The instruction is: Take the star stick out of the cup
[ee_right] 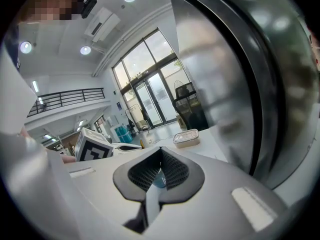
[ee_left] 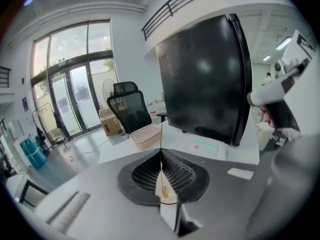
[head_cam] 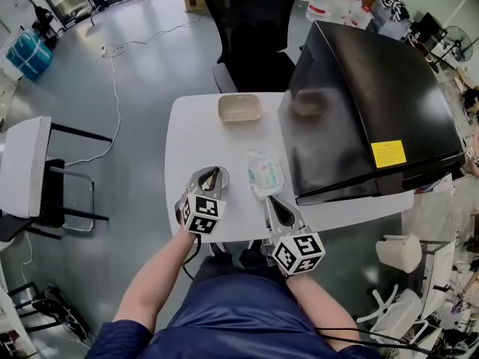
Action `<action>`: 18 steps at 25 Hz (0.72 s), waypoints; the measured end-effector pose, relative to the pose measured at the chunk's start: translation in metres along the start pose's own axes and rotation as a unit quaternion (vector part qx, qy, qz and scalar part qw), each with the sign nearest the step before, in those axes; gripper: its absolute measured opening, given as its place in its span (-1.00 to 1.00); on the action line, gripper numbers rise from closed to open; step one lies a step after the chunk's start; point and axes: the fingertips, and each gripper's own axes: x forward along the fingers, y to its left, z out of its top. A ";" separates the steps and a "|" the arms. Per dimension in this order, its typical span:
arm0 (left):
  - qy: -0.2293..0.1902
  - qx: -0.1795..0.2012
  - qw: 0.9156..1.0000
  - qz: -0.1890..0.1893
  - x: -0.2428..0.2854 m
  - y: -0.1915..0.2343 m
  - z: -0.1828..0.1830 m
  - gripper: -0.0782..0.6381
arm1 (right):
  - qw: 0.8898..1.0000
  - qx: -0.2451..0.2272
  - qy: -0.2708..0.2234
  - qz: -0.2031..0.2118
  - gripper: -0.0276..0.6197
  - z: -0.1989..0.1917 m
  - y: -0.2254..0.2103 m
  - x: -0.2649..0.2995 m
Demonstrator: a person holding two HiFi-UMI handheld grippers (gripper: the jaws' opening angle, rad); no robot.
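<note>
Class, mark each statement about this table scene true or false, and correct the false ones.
1. A beige tray sits on the white table. True.
2. The office chair behind the table is red. False: it is black.
3. The black cabinet carries a yellow label. True.
4. A cup stands beside the wipes packet. False: no cup shows in any view.
5. The jaws of the left gripper are wide apart. False: they are together.

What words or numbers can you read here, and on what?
Yellow label on the black box: print too small to read.
Packet on the table: print blurred.
Marker cubes: patterns only, no words.
Nothing can be read.
</note>
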 end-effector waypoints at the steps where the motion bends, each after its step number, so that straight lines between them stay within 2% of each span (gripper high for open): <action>1: -0.005 -0.015 1.000 0.001 -0.004 0.003 0.003 -0.76 | 1.000 -0.001 0.001 0.003 -0.89 0.001 0.001 0.001; 8: -0.039 -0.092 0.995 0.017 -0.035 0.026 0.028 -0.76 | 1.000 -0.005 0.008 0.022 -0.89 0.006 0.010 0.008; 13: -0.068 -0.144 0.987 0.030 -0.058 0.040 0.041 -0.76 | 0.999 -0.014 0.014 0.042 -0.89 0.011 0.018 0.016; 18: -0.099 -0.172 0.979 0.042 -0.085 0.049 0.056 -0.76 | 0.998 -0.025 0.017 0.061 -0.89 0.020 0.027 0.021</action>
